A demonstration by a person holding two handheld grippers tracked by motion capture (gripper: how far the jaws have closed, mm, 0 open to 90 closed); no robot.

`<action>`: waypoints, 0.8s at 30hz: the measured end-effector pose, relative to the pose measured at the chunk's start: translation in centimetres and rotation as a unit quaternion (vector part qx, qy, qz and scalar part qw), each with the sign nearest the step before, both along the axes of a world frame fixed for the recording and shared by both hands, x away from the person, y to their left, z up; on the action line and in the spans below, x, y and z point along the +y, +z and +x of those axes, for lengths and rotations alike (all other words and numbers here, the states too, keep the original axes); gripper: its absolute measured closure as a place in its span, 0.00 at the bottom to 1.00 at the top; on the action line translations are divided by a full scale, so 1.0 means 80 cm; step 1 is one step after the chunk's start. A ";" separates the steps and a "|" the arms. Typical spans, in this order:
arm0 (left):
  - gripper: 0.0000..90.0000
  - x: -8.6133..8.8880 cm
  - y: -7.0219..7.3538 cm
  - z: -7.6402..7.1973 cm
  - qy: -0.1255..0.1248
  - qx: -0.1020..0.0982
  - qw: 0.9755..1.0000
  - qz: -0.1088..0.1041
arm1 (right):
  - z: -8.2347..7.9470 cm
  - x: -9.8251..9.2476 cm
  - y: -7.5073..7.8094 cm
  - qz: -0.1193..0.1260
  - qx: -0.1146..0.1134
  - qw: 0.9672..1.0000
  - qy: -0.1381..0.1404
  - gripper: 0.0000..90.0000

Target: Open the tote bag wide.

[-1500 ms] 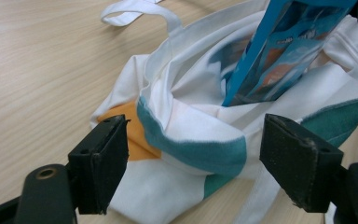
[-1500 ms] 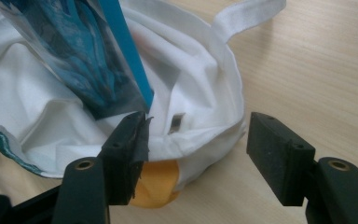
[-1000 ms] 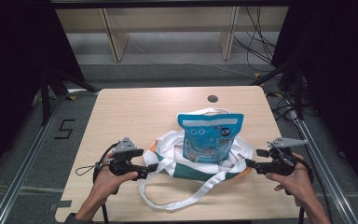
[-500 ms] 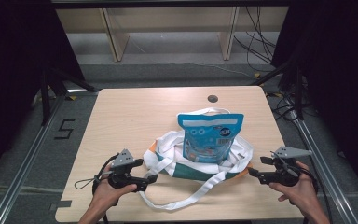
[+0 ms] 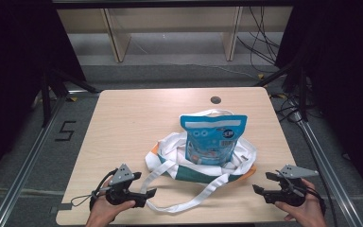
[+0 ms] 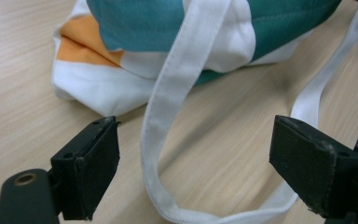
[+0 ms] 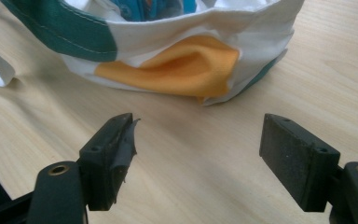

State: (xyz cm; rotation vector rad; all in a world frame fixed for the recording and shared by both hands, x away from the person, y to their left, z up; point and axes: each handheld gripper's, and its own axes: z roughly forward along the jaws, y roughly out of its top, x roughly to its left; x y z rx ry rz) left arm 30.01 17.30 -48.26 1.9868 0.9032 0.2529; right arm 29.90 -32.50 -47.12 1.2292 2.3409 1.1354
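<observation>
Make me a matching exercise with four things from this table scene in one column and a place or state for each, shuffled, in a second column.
Things:
1. blue foil snack pouch
2. white, teal and orange cloth tote bag
3. white strap loop
4. right gripper

Places or states:
A. lies on the wood between the left gripper's open jaws
B. open, nothing between its jaws
C. stands upright inside the bag
D. slumped low around the pouch

Pairs: 1-C, 2-D, 3-A, 4-B
</observation>
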 end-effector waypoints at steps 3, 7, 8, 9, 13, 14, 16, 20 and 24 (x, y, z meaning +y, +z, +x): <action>0.17 -0.002 -0.008 -0.005 0.001 -0.002 1.000 0.007 | -0.006 0.002 -0.005 0.000 0.000 1.000 -0.003 0.29; 0.17 -0.001 -0.013 -0.013 0.007 -0.008 1.000 0.010 | -0.014 0.002 -0.014 -0.021 0.011 1.000 -0.003 0.26; 0.17 0.002 -0.015 -0.016 0.010 -0.008 1.000 0.020 | -0.018 0.003 -0.016 -0.020 0.017 1.000 -0.009 0.26; 0.17 0.002 -0.016 -0.019 0.010 -0.006 1.000 0.014 | -0.020 0.001 -0.019 -0.021 0.012 1.000 0.000 0.26; 0.17 0.001 -0.025 -0.030 0.013 0.006 1.000 0.018 | -0.031 -0.001 -0.025 -0.021 0.022 1.000 -0.006 0.26; 0.17 0.003 -0.027 -0.029 0.005 0.002 1.000 0.030 | -0.034 -0.001 -0.027 -0.015 0.030 0.999 -0.007 0.26; 0.17 0.000 -0.027 -0.032 0.010 0.011 1.000 0.021 | -0.036 -0.002 -0.029 -0.014 0.031 0.999 -0.002 0.26; 0.17 0.002 -0.023 -0.030 0.002 0.001 0.999 0.043 | -0.040 -0.004 -0.033 -0.014 0.028 0.999 0.000 0.24; 0.17 0.000 -0.025 -0.031 0.008 0.008 1.000 0.022 | -0.038 -0.002 -0.034 -0.015 0.029 0.999 0.009 0.24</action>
